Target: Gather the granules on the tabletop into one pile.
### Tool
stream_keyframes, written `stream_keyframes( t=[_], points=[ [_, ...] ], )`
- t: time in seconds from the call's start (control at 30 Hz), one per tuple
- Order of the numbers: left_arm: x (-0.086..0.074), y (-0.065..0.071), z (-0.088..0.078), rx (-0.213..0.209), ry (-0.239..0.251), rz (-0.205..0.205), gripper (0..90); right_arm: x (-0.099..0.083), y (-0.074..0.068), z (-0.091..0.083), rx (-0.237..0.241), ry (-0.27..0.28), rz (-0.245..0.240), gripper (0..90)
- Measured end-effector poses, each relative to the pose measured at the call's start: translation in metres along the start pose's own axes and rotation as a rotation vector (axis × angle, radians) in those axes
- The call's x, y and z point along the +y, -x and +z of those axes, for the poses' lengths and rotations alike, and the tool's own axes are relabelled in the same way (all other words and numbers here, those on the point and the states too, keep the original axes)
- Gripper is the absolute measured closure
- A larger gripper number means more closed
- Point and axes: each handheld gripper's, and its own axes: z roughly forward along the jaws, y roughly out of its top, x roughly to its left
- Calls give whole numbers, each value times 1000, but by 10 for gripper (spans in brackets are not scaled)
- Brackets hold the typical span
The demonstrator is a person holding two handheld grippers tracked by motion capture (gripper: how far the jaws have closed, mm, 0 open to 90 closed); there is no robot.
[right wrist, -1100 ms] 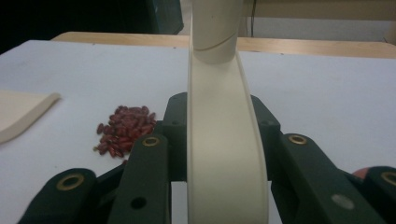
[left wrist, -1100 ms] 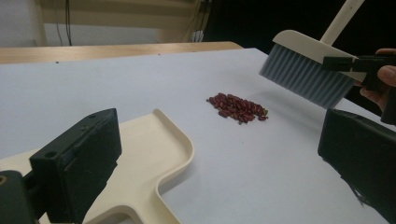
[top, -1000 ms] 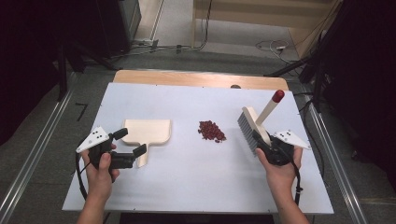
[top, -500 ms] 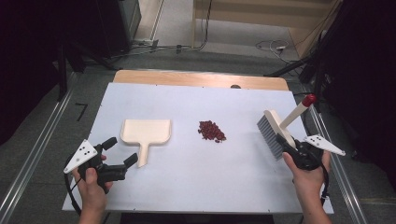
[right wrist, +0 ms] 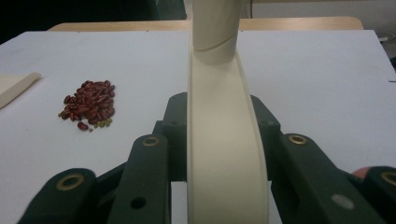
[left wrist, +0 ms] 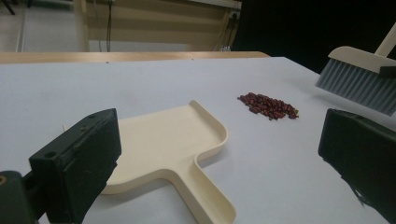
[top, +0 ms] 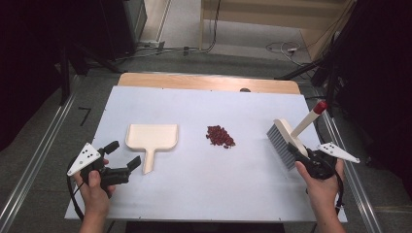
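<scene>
A cream dustpan (top: 151, 138) lies flat on the white table (top: 194, 194), left of centre, its handle pointing toward the front. My left gripper (top: 124, 153) is open just left of the handle's end, touching nothing. In the left gripper view the dustpan (left wrist: 163, 144) lies between and beyond the wide-apart jaws. A small pile of red beans (top: 219, 136) sits mid-table. My right gripper (top: 296, 150) is shut on the cream back of a brush (top: 279, 141) at the right. Its grey bristles face down and its red-tipped handle (top: 319, 107) slants up. The brush back (right wrist: 224, 140) is clamped between the jaws.
A wooden strip (top: 209, 82) runs along the table's far edge. Metal rails (top: 29, 174) flank the table on the floor. Cables lie on the floor beyond. Bare table surface lies between the beans and the brush and along the front edge.
My right gripper has carried the brush to the right, away from the beans. My left gripper has drawn back from the dustpan handle toward the front left.
</scene>
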Motion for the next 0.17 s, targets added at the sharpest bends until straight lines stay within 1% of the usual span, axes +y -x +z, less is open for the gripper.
stream_keyframes(
  t=[0.07, 0.17],
  points=[
    [0, 0, 0, 4, -6, 6, 0, 0, -1, -1, -4, 3, 3, 656],
    [0, -1, 0, 7, -5, 1, 0, -1, -1, -3, -7, 8, 15, 656]
  ],
)
